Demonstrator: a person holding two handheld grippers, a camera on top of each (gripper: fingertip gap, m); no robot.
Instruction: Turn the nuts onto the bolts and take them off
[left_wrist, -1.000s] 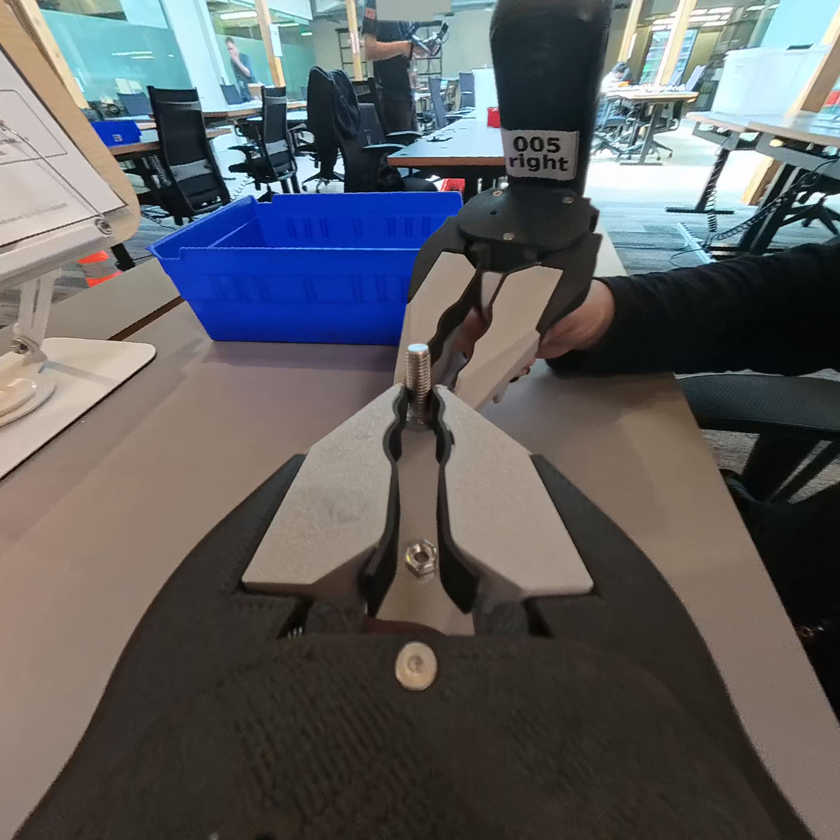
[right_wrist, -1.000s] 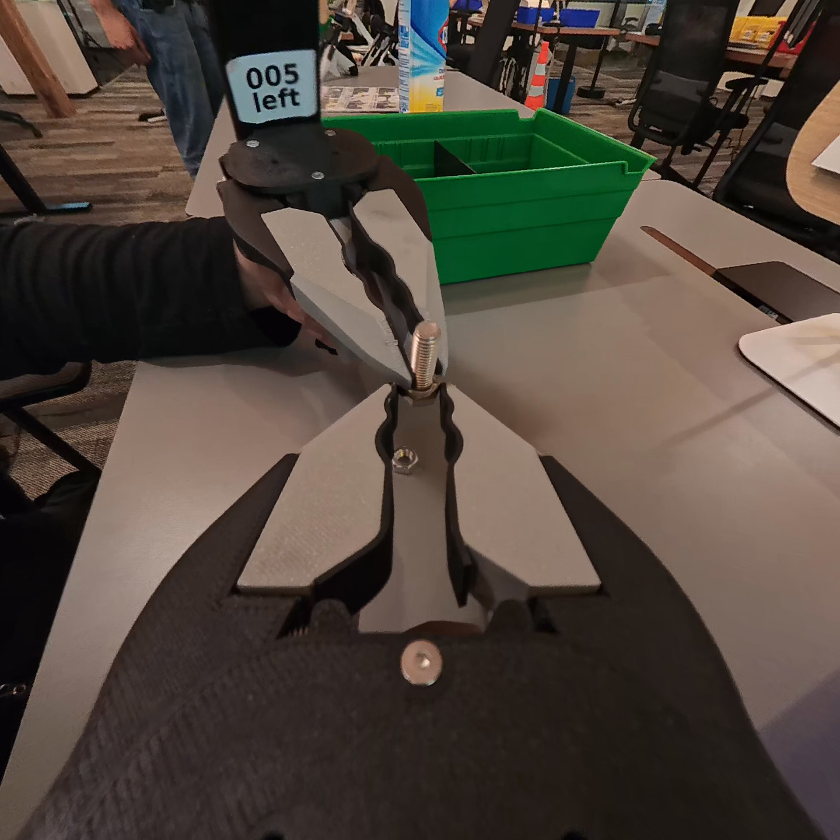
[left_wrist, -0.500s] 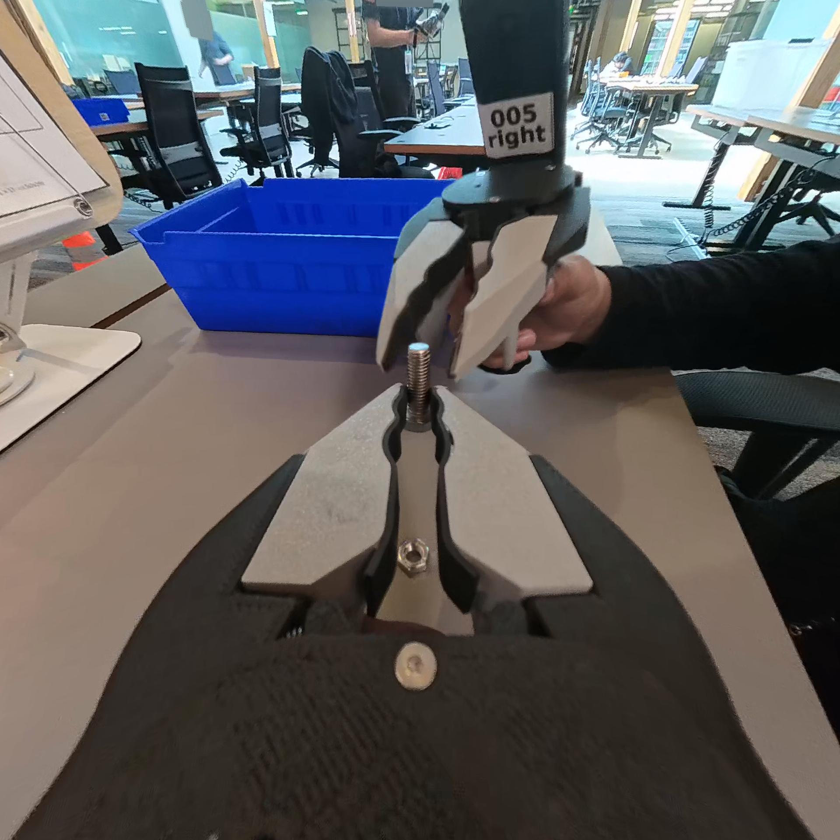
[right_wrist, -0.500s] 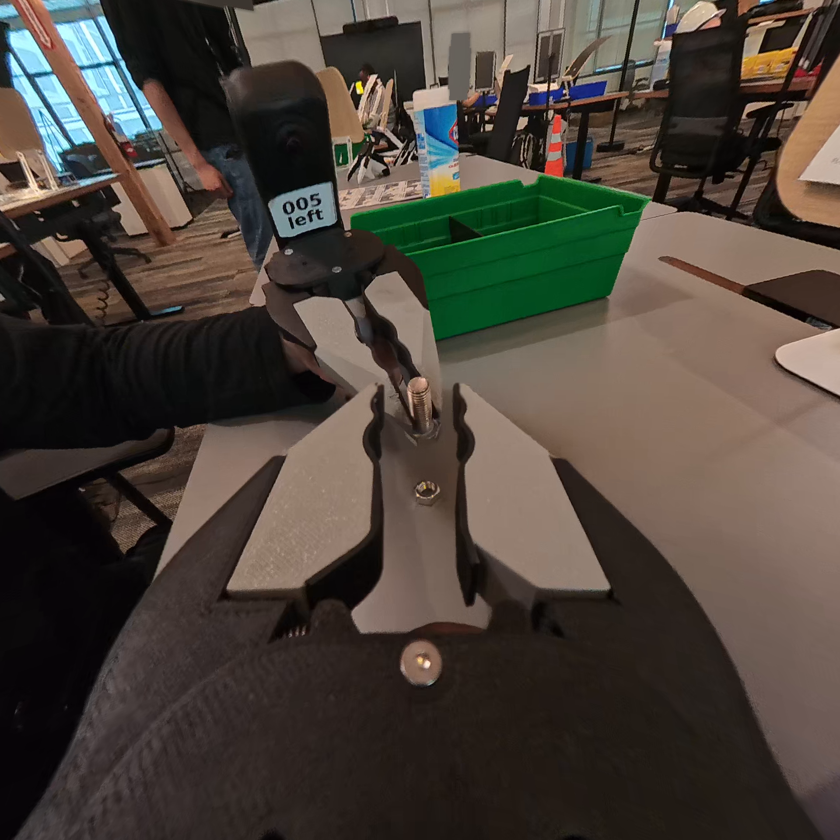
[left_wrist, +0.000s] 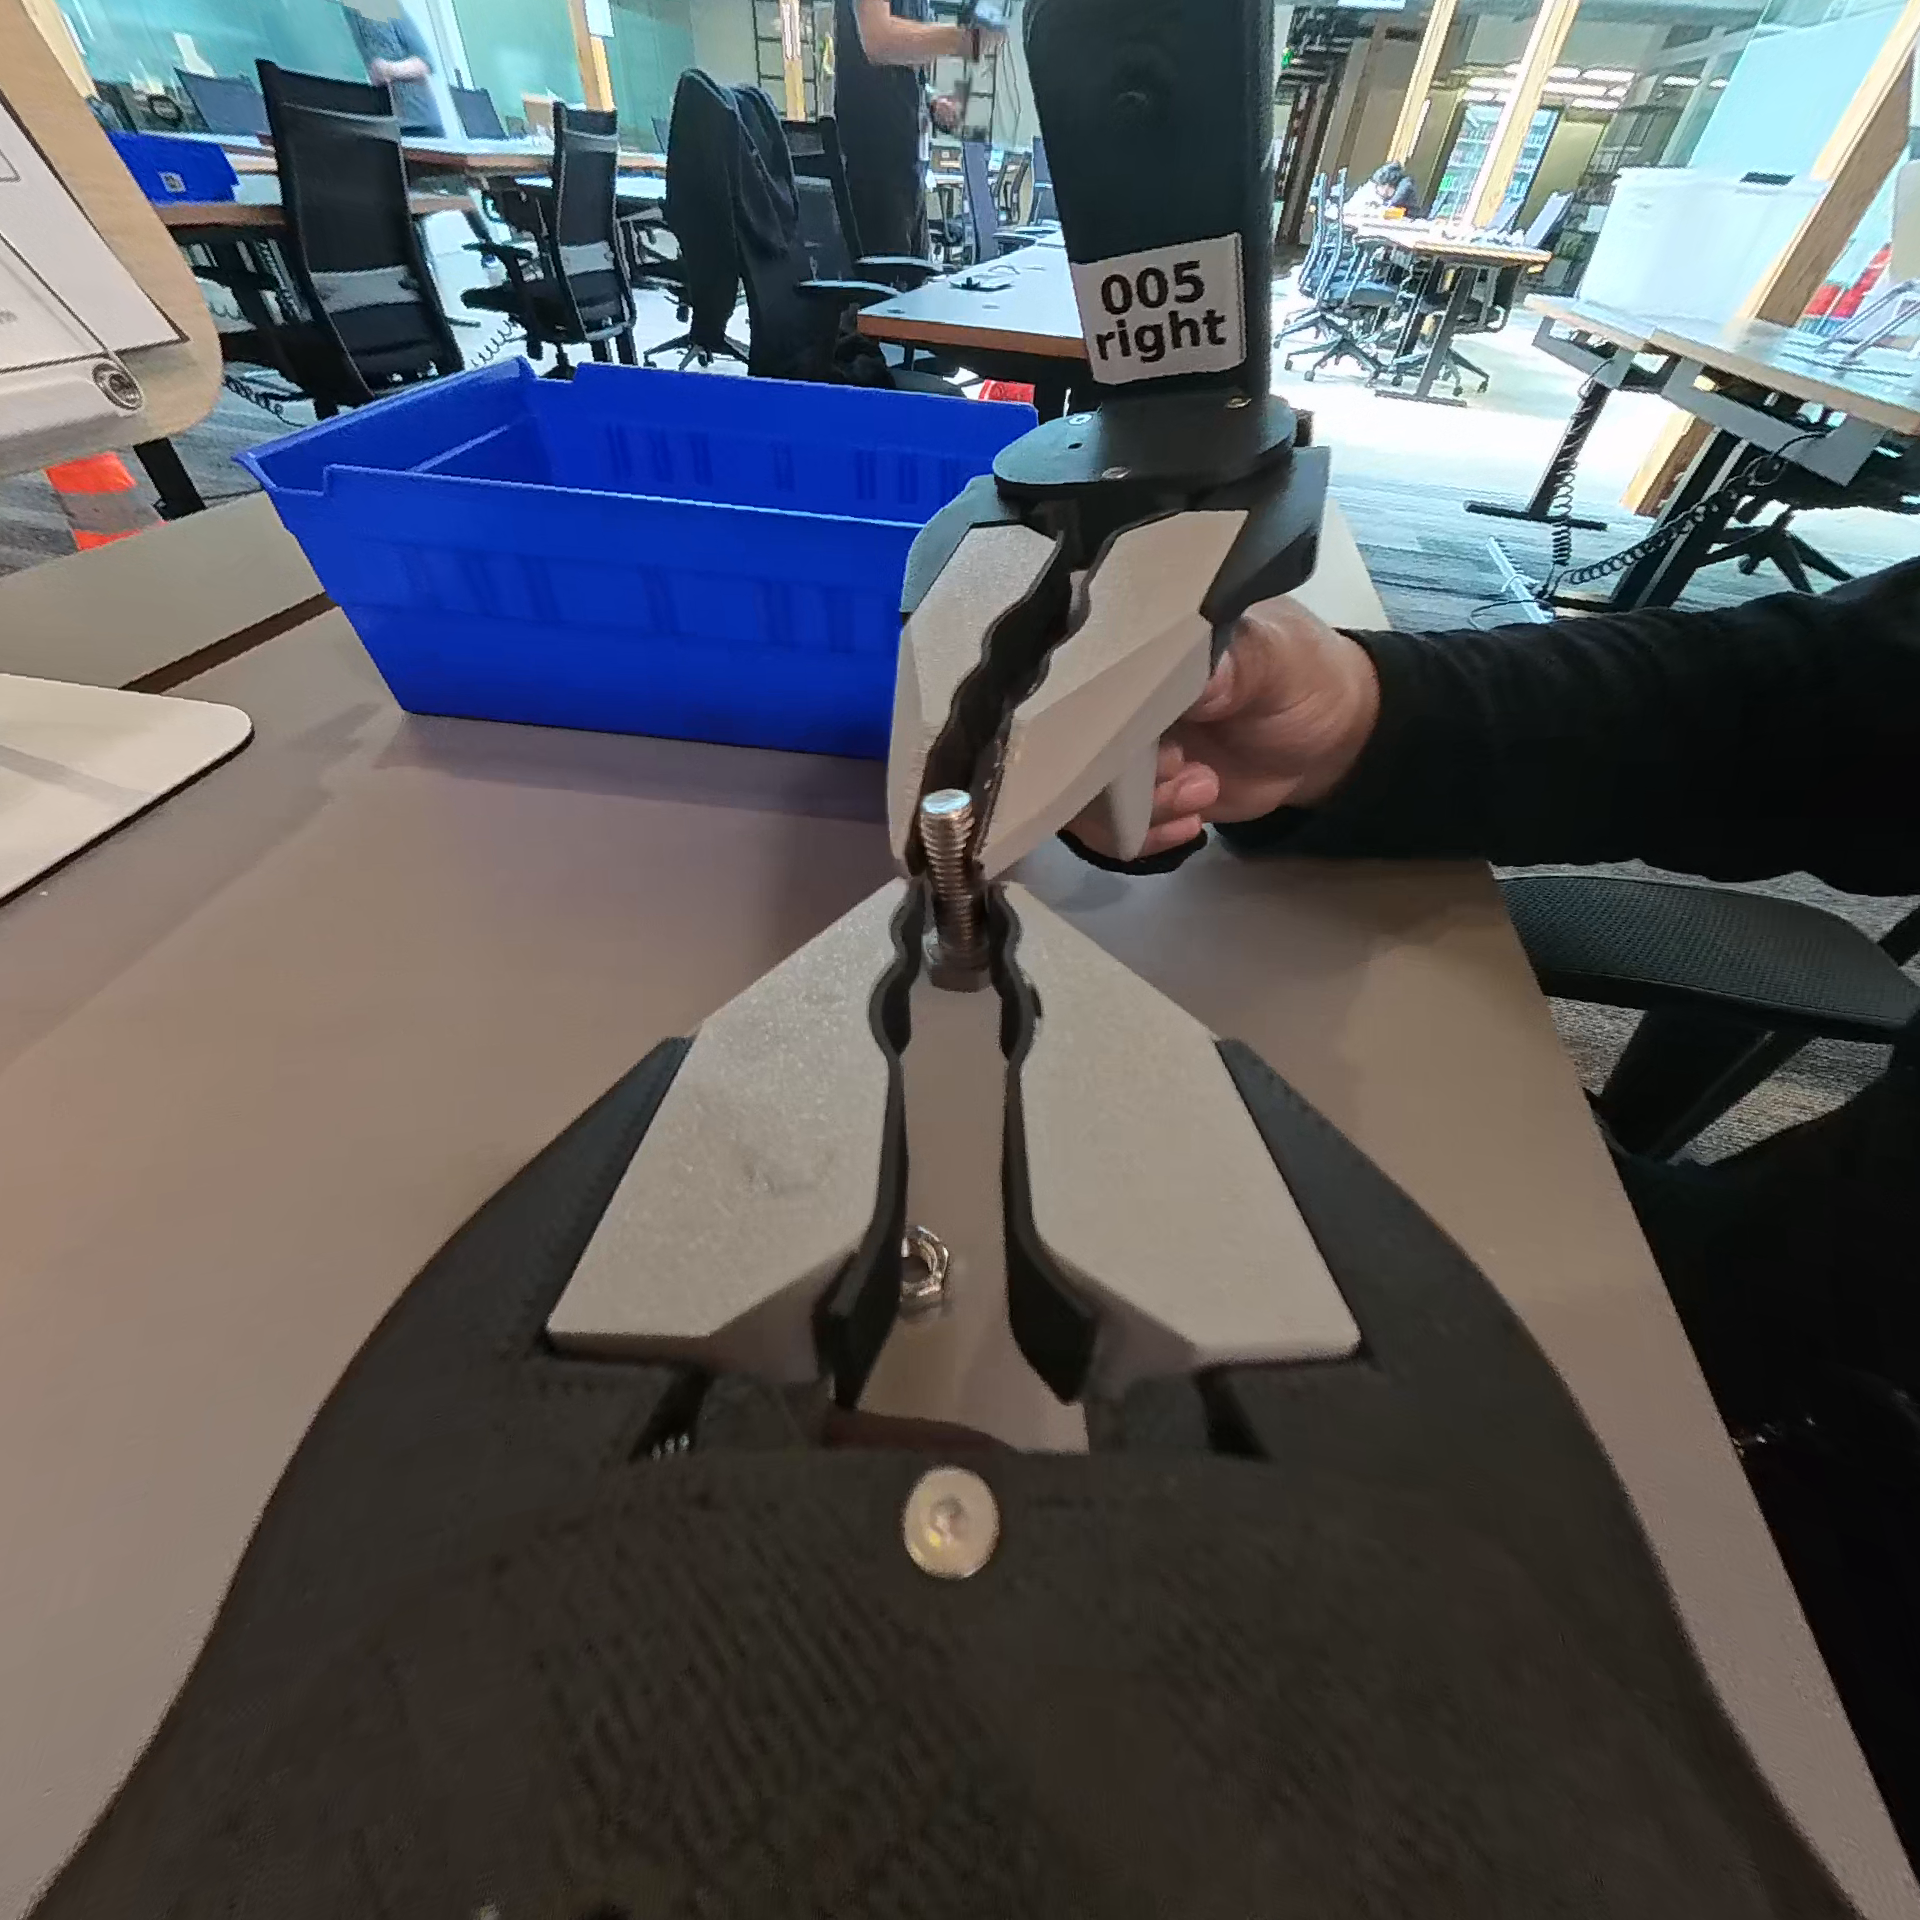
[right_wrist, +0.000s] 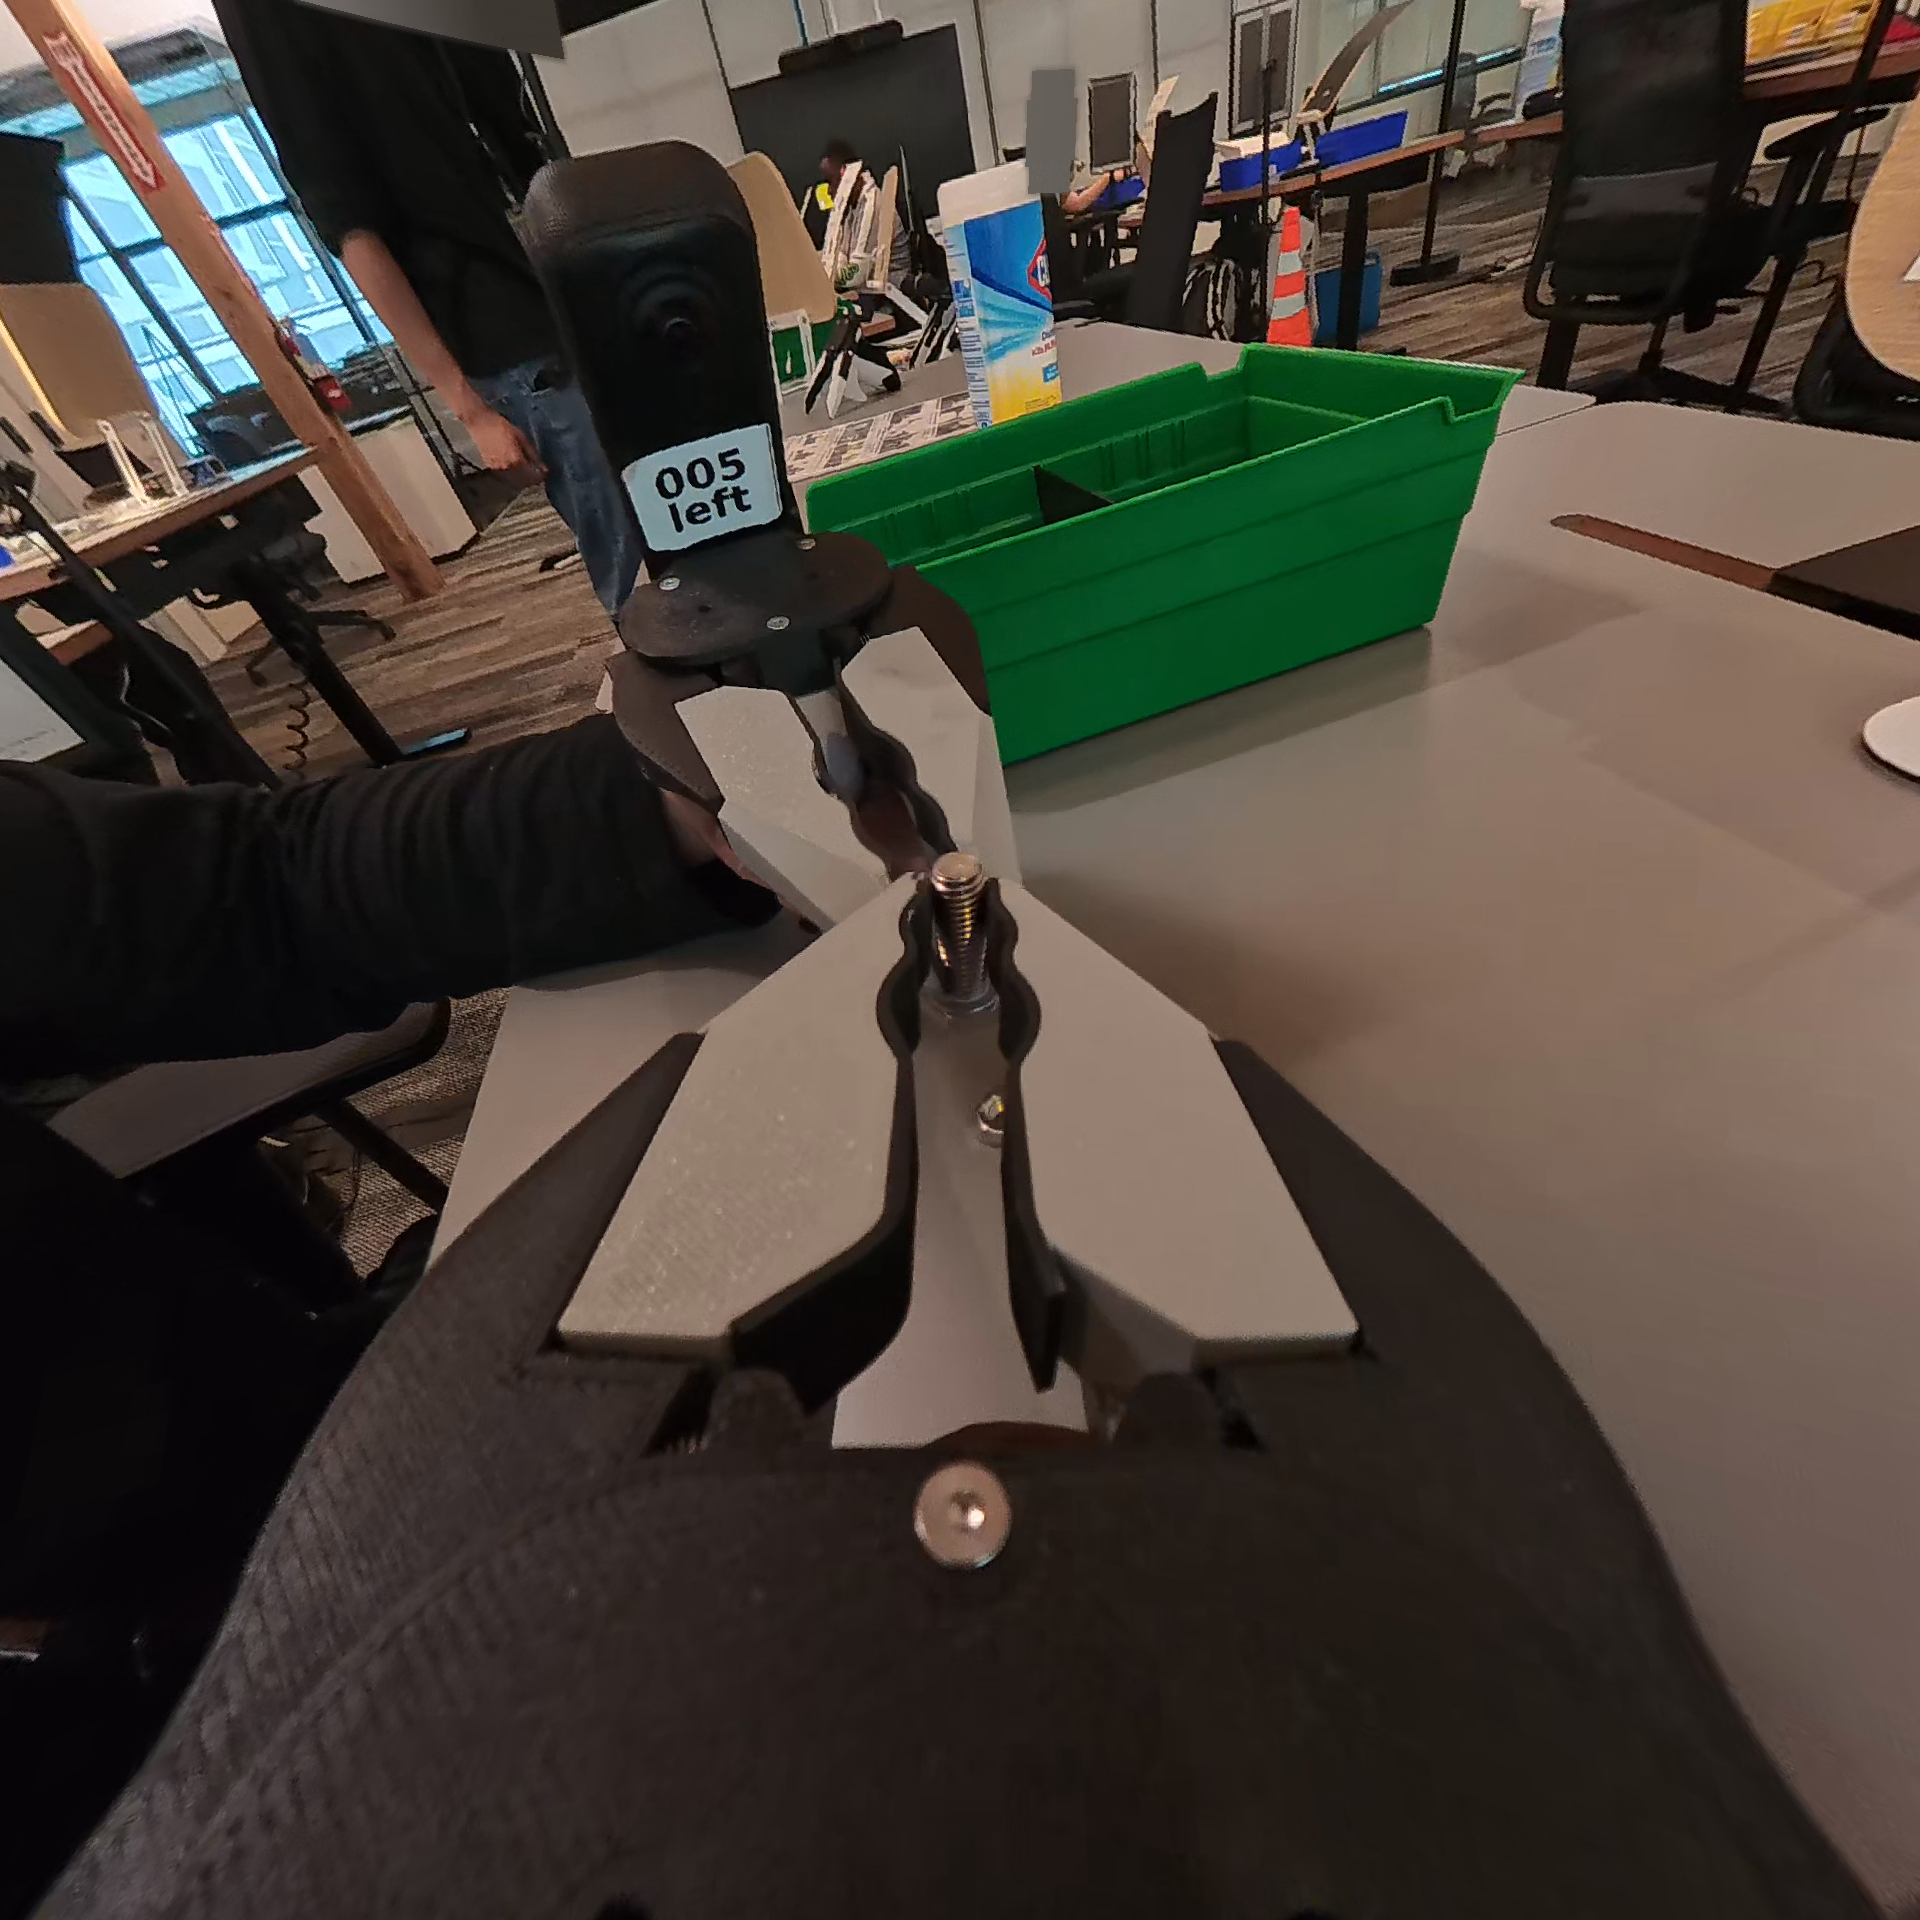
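Note:
A steel bolt stands upright, threads up, head down just above the grey table. My left gripper is shut on its lower end, at the head. My right gripper comes in from the far side, tilted down, and its fingers are shut on the upper thread. In the right wrist view the bolt sits in the notch at my right gripper's tips, with the left gripper just behind it. A loose nut lies on the table under the left fingers; it also shows in the right wrist view.
A blue bin stands behind the right gripper. A green divided bin stands behind the left gripper, with a wipes canister beyond it. A white stand base lies at the table's left. Office chairs stand at the table's edge. Left and right tips are no more than a few centimetres apart. The loose nut sits 10 cm or so from the ends of my left fingers. Look for it in the right wrist view too.
The right gripper was open and raised beside the bolt half a second ago; it has come down and closed on the upper thread. The left gripper keeps holding the bolt. The nut has not moved.

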